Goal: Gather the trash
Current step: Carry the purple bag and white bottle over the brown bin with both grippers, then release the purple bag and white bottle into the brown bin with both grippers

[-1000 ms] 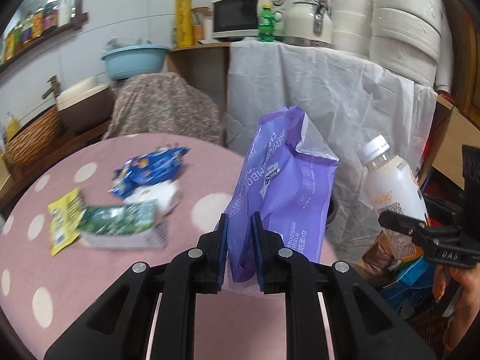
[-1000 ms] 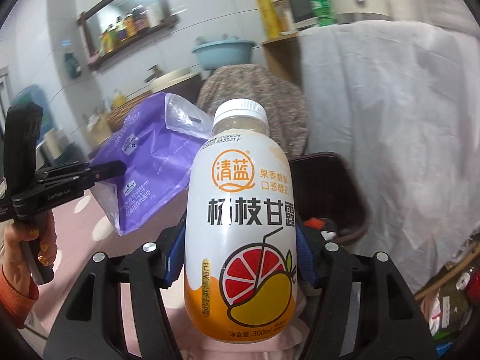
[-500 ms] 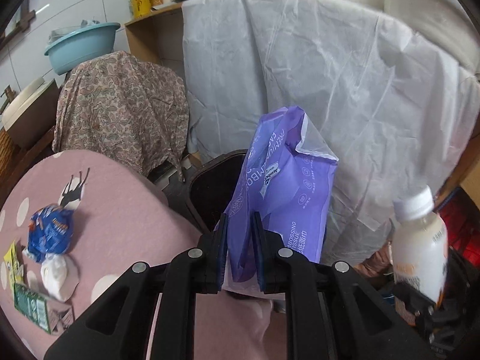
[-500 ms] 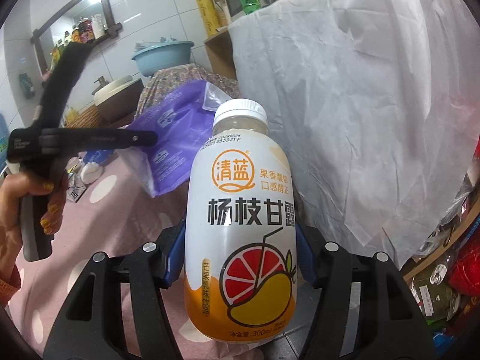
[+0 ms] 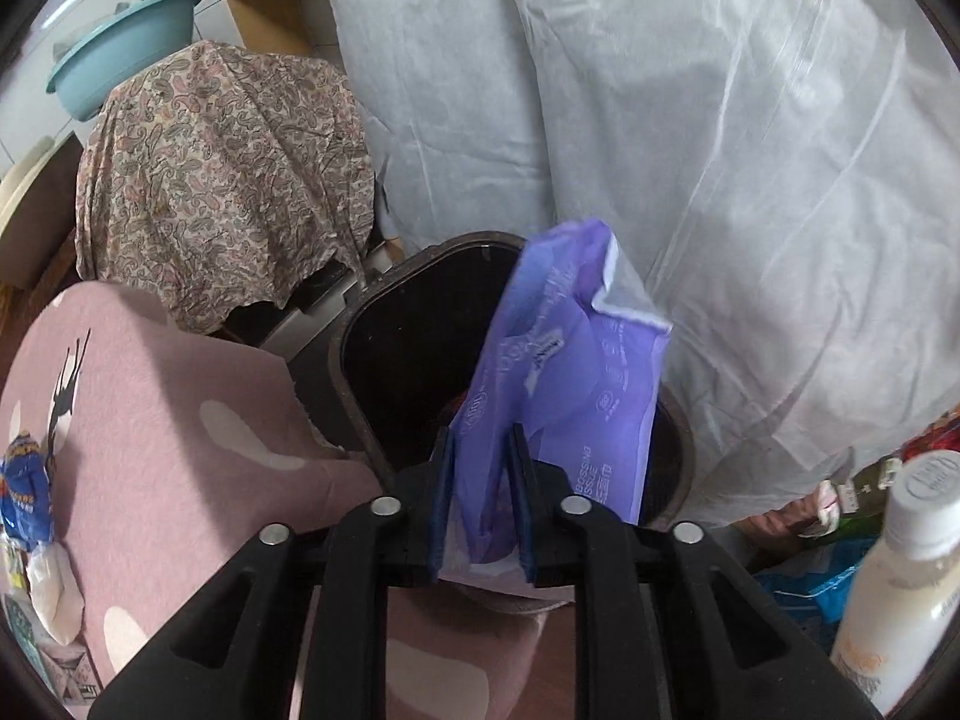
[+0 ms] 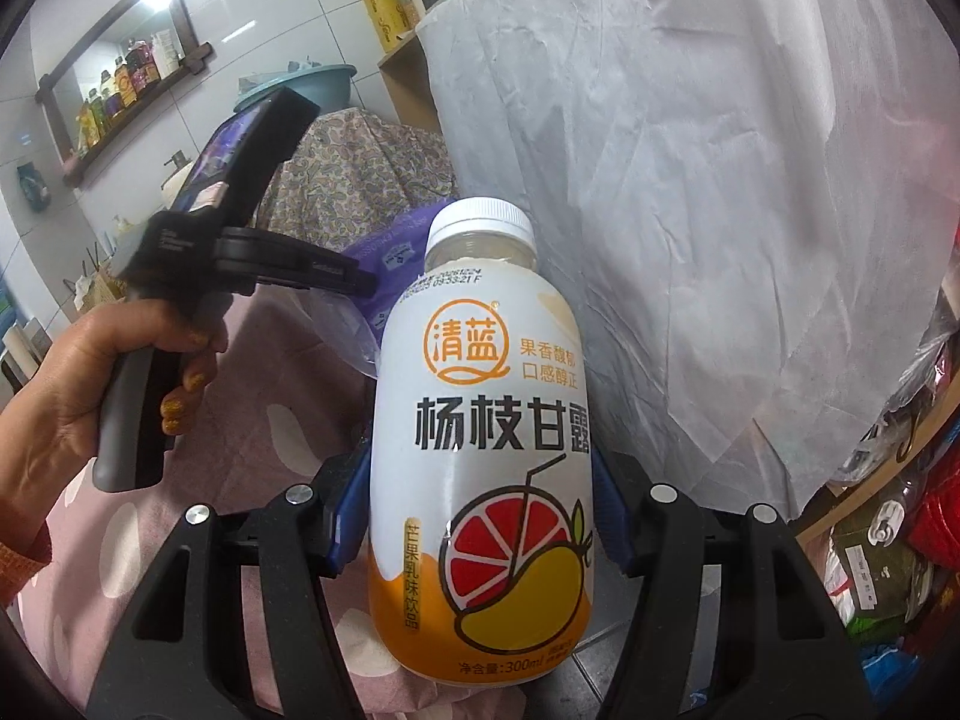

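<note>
Crumpled purple wrapper (image 5: 564, 396) clamped in left gripper (image 5: 480, 504) fingers, white-capped drink bottle (image 6: 480, 450) gripped by right gripper (image 6: 480, 516)

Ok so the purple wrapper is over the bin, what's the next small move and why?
Probably open the left hand-held gripper and let go: the crinkled purple plastic tissue wrapper it pinches hangs above the open mouth of the dark round trash bin, so it should fall inside.
</note>
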The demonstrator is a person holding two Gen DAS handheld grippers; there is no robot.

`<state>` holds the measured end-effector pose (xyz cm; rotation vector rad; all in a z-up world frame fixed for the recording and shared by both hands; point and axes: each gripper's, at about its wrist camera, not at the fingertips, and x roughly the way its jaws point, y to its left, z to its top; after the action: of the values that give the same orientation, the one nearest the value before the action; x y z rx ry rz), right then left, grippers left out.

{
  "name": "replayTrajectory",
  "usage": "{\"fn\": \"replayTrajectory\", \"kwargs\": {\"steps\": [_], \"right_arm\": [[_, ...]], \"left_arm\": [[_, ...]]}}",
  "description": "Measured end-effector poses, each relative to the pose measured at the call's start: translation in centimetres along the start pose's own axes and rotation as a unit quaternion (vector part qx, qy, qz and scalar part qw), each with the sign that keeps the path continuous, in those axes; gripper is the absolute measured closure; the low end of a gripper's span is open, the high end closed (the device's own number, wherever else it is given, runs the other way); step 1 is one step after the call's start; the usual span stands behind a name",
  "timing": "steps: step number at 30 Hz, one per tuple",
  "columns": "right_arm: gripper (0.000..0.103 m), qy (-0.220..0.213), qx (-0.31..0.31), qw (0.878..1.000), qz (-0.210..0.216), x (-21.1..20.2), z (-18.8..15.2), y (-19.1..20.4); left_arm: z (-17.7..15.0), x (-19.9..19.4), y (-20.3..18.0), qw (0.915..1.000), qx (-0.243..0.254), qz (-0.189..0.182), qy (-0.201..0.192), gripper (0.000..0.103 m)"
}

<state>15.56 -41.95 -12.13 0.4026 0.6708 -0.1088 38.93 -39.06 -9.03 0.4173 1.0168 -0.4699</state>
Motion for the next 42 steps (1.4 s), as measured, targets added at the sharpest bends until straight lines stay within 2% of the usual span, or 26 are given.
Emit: {"fn": "replayTrajectory", "kwargs": {"steps": [1, 3, 8, 13, 21, 25, 29, 32, 42], "right_arm": [[0.041, 0.002, 0.0, 1.0, 0.0, 0.1, -0.1, -0.1], [0.041, 0.004, 0.001, 1.0, -0.001, 0.4, -0.1, -0.3], [0.041, 0.013, -0.001, 1.0, 0.0, 1.2, -0.3, -0.6], [0.041, 0.027, 0.001, 1.0, 0.013, 2.8, -0.2, -0.7], [0.041, 0.081, -0.001, 0.995, 0.05, 9.2, 2.4, 0.4], [0.041, 0.117, -0.008, 0.991, 0.062, 13.6, 3.7, 1.7], [0.041, 0.161, -0.013, 0.985, 0.062, 18.2, 4.2, 3.0], [0.041, 0.187, -0.02, 0.981, 0.047, 21.3, 4.1, 3.6], [0.041, 0.25, -0.014, 0.968, 0.0, 28.8, 4.7, 3.0]], "left_arm": [[0.1, 0.2, -0.1, 1.0, 0.0, 0.002, 0.002, 0.076], [0.4, 0.4, -0.1, 1.0, -0.003, 0.005, 0.002, 0.065], [0.5, -0.3, -0.3, 0.9998, -0.002, 0.006, -0.018, 0.05], [-0.8, -3.1, 0.1, 0.9971, -0.013, -0.027, -0.069, 0.036], [-3.4, -9.5, 1.6, 0.9881, -0.007, -0.042, -0.148, 0.018], [-4.5, -12.1, 2.9, 0.9838, -0.013, -0.043, -0.174, 0.015], [-5.7, -13.2, 4.0, 0.9823, -0.012, -0.026, -0.185, 0.014], [-6.6, -13.6, 4.9, 0.9815, -0.015, -0.013, -0.19, 0.014], [-8.8, -14.1, 7.4, 0.9831, -0.033, -0.019, -0.179, 0.013]]}}
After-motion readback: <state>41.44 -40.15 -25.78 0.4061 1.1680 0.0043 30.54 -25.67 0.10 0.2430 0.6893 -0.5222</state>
